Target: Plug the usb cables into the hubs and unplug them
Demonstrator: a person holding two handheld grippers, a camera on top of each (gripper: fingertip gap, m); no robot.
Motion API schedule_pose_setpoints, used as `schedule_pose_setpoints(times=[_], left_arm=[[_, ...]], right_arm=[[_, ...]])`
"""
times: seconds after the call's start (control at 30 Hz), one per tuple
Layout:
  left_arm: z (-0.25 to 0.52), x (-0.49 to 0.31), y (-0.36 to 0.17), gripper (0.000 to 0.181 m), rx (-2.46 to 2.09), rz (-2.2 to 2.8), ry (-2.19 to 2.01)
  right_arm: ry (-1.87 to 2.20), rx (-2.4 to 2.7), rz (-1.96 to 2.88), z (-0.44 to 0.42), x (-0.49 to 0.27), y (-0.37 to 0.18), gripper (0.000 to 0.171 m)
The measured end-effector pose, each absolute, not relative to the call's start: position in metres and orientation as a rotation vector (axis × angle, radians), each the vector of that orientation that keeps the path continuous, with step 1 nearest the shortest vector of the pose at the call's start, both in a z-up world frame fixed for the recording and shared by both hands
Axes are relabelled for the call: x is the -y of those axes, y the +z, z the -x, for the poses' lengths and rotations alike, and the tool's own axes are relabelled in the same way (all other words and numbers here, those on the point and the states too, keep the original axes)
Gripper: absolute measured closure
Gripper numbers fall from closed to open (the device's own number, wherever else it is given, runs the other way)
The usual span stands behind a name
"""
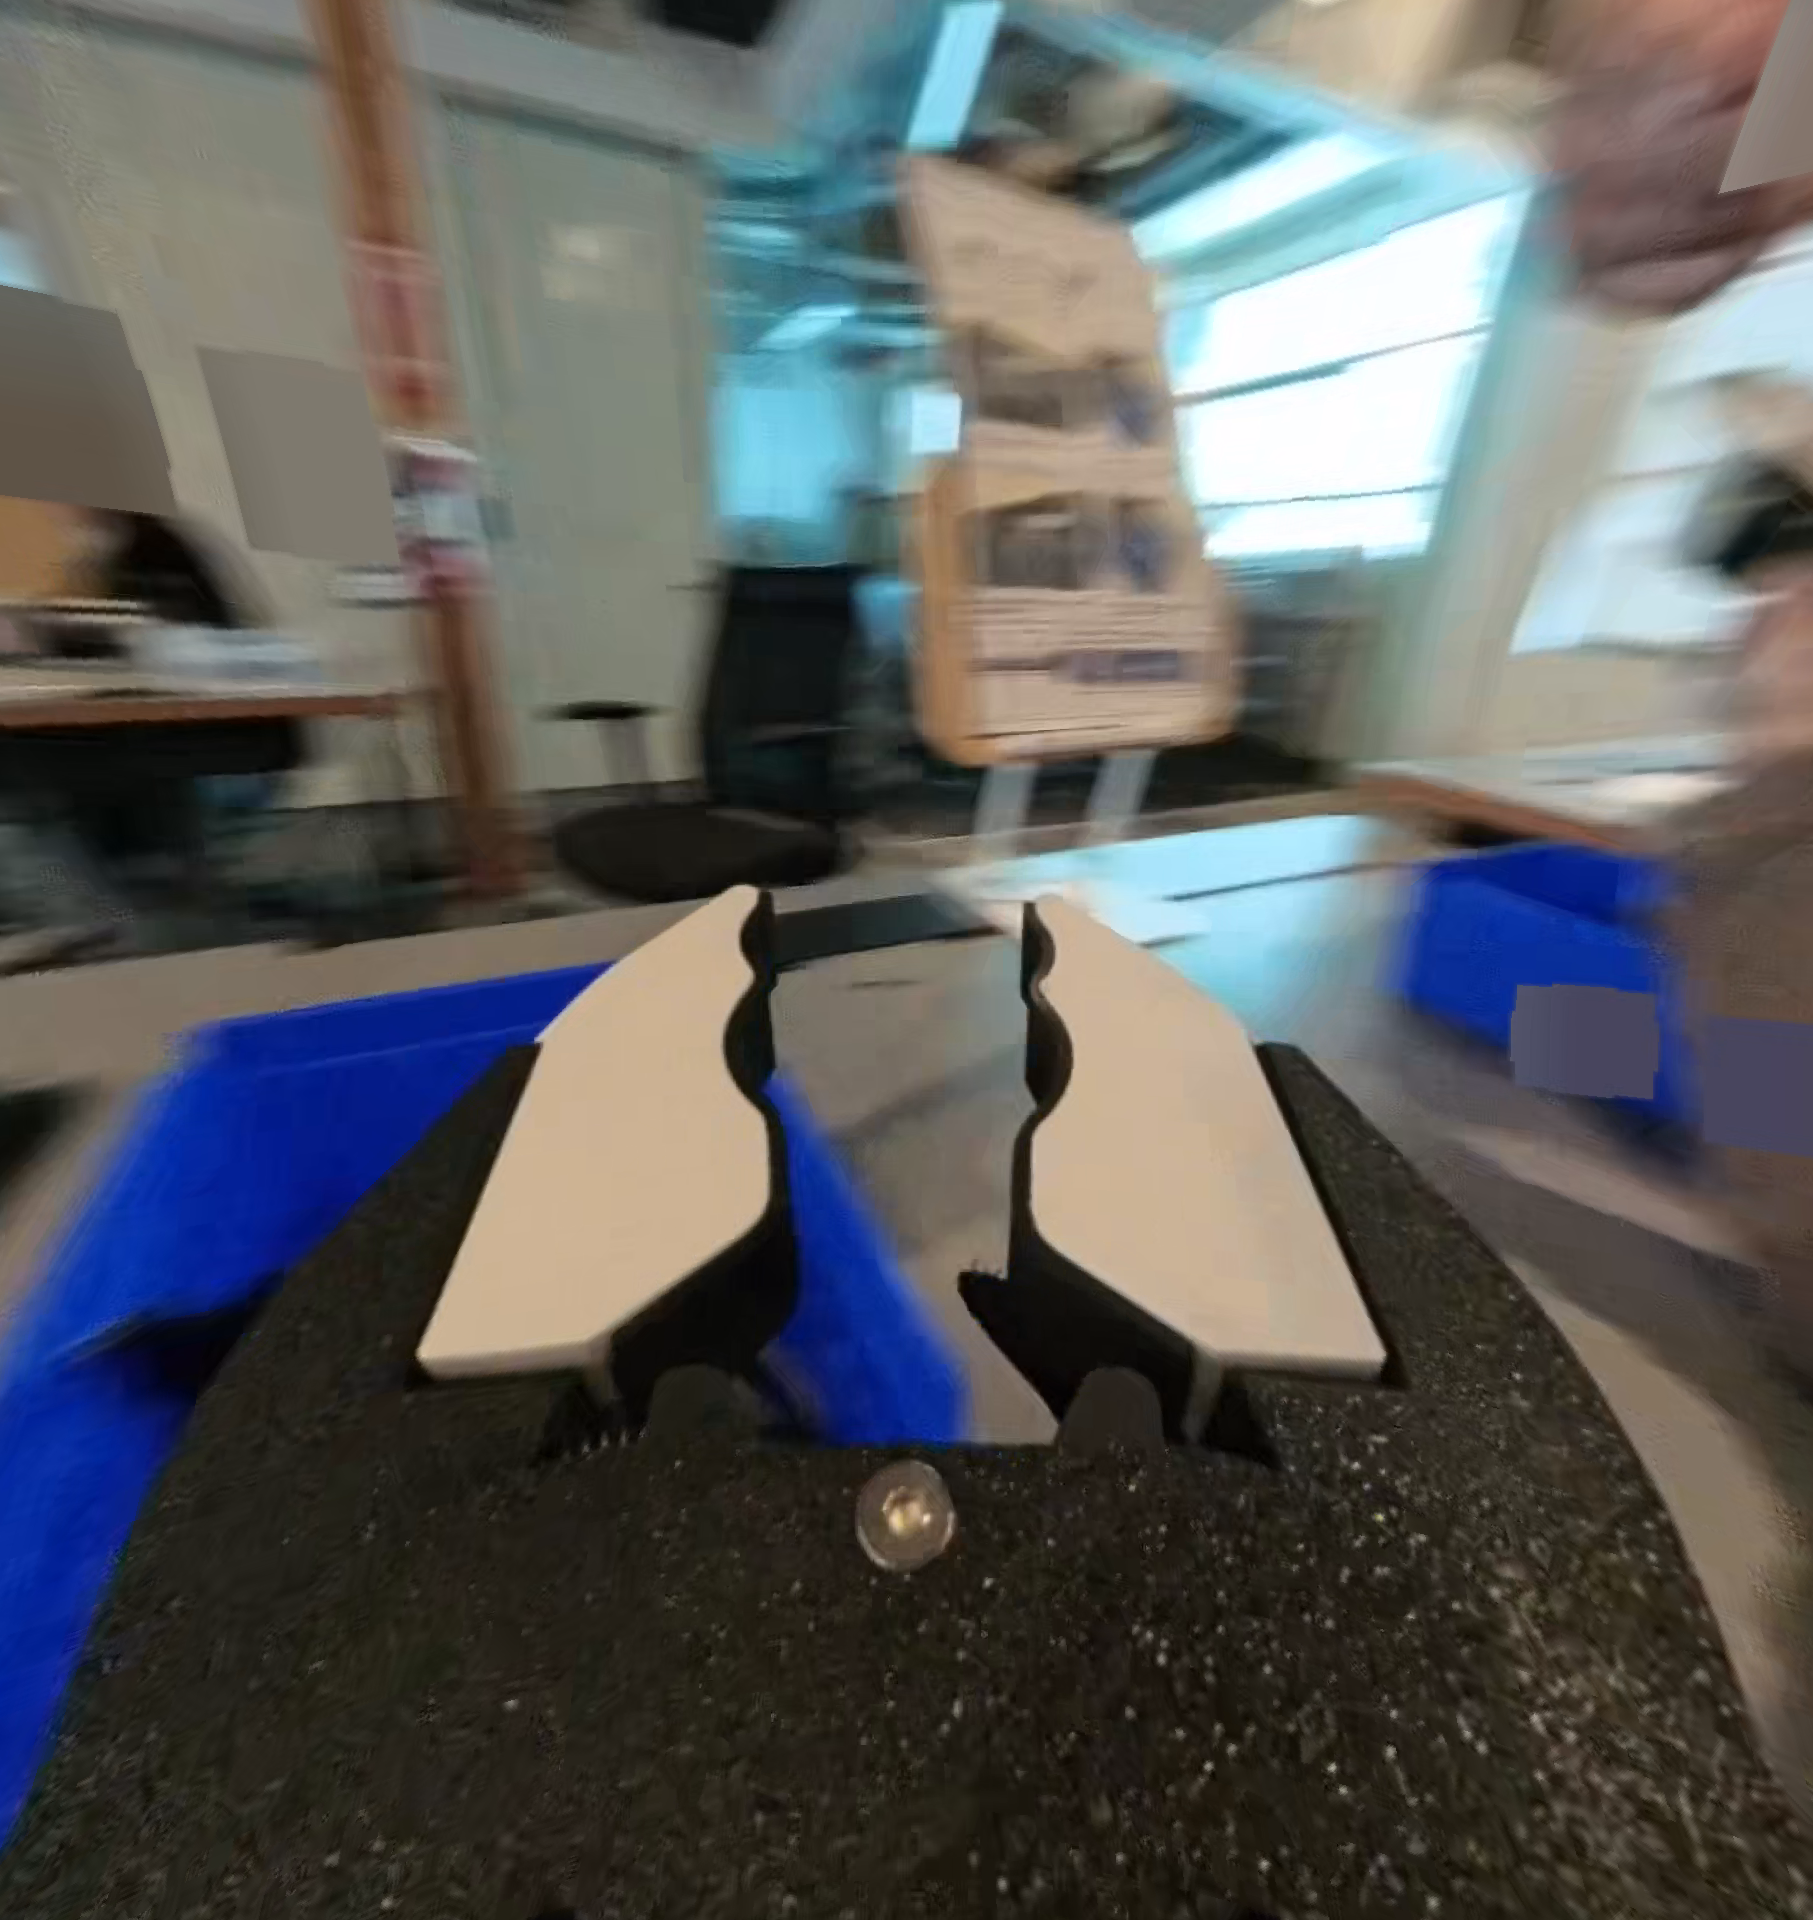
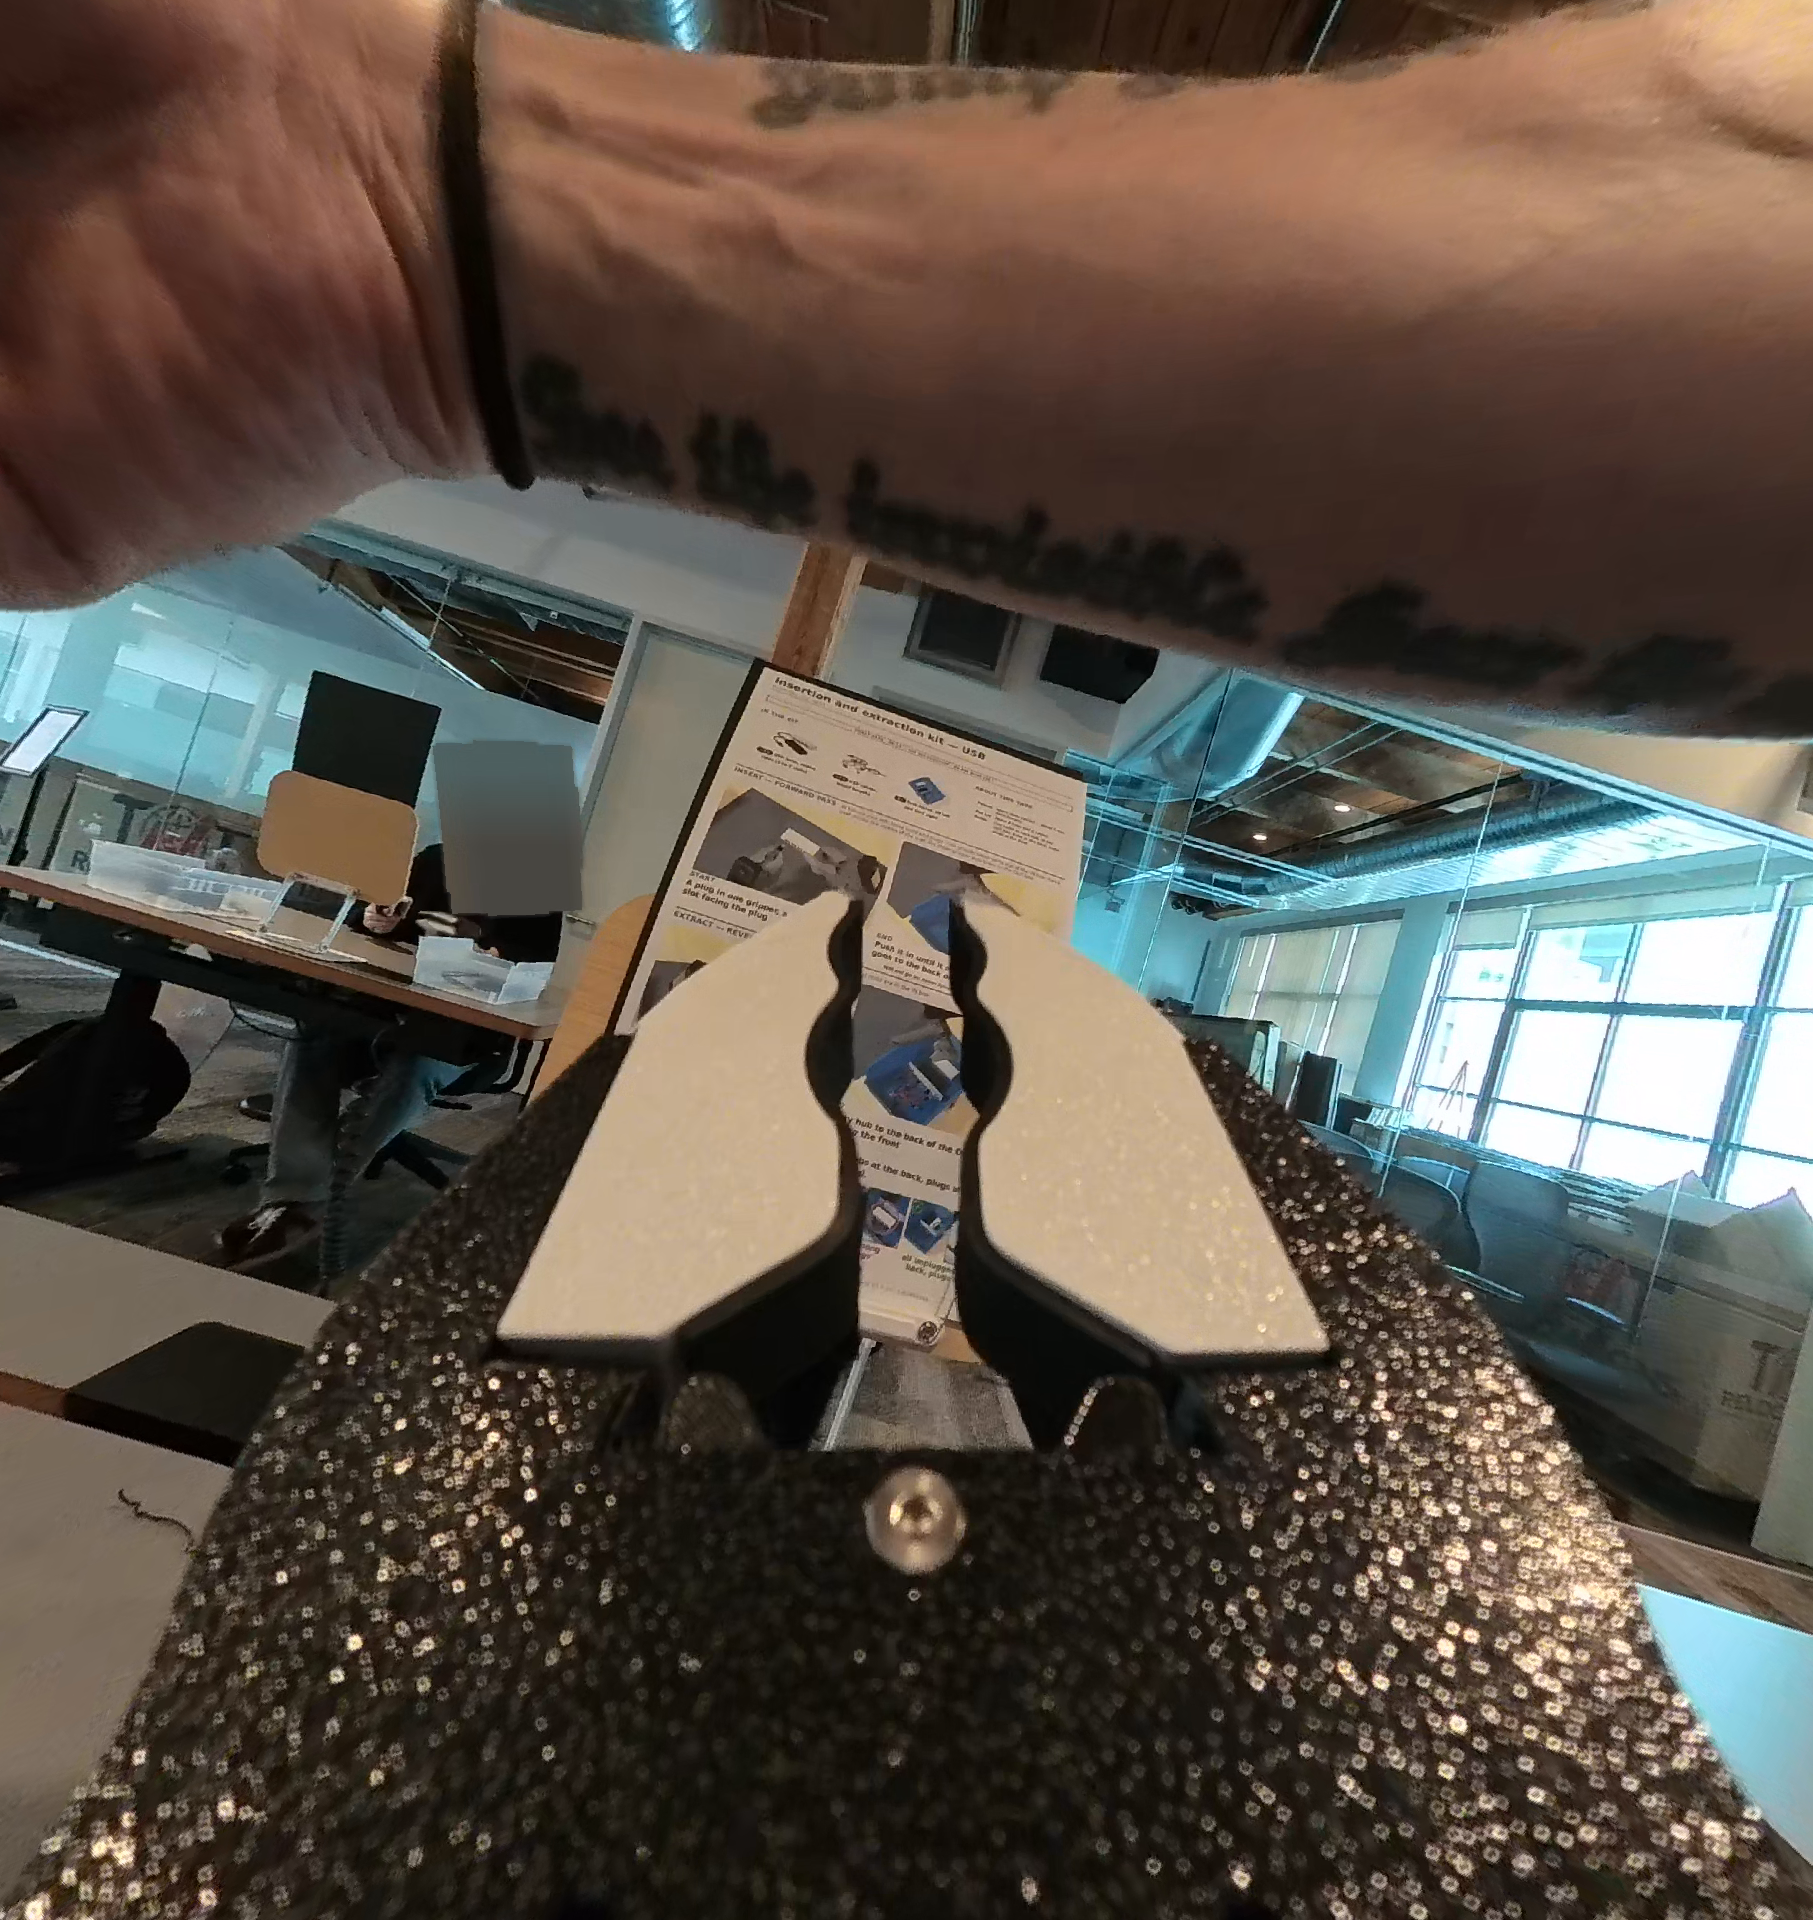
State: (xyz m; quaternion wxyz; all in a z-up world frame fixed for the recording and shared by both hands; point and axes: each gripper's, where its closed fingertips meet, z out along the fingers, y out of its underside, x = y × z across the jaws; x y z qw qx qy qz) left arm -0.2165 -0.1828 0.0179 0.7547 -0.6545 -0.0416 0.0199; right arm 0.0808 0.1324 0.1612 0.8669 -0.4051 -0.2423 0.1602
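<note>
My left gripper (image 1: 894, 914) is open and empty, held above the table; the left wrist view is heavily motion-blurred. A blue bin (image 1: 258, 1143) lies under and left of its fingers, and a second blue bin (image 1: 1515, 935) sits at the right on the glossy table (image 1: 985, 1091). My right gripper (image 2: 904, 920) is open a little and empty, pointing up and out into the room, away from the table. No USB cable or hub shows in either view.
A person's bare forearm (image 2: 985, 312) with a dark wristband crosses the top of the right wrist view. An instruction board (image 2: 881, 810) on a stand is ahead. A seated person (image 2: 445, 935) is at a far table (image 2: 258, 935). White table edges (image 2: 50, 1558) lie low left. Left tips to right tips: about 45 centimeters.
</note>
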Motion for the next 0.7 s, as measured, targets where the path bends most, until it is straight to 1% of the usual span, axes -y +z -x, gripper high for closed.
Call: schedule_pose_setpoints(times=[0.1,0.17,0.43,0.7], left_arm=[[0.164,0.179,0.025,0.141,-0.111,1.362,-0.405],[0.159,0.176,0.021,0.141,-0.107,1.383,-0.511],[0.184,0.164,-0.004,0.140,-0.023,1.542,-0.256],[0.203,0.158,-0.019,0.147,0.087,1.635,-0.107]], right_arm=[[0.339,0.513,0.852,-0.079,-0.133,0.160,0.156],[0.339,0.519,0.860,-0.078,-0.134,0.159,0.156],[0.342,0.511,0.852,-0.082,-0.131,0.162,0.157],[0.351,0.539,0.879,-0.076,-0.133,0.159,0.158]])
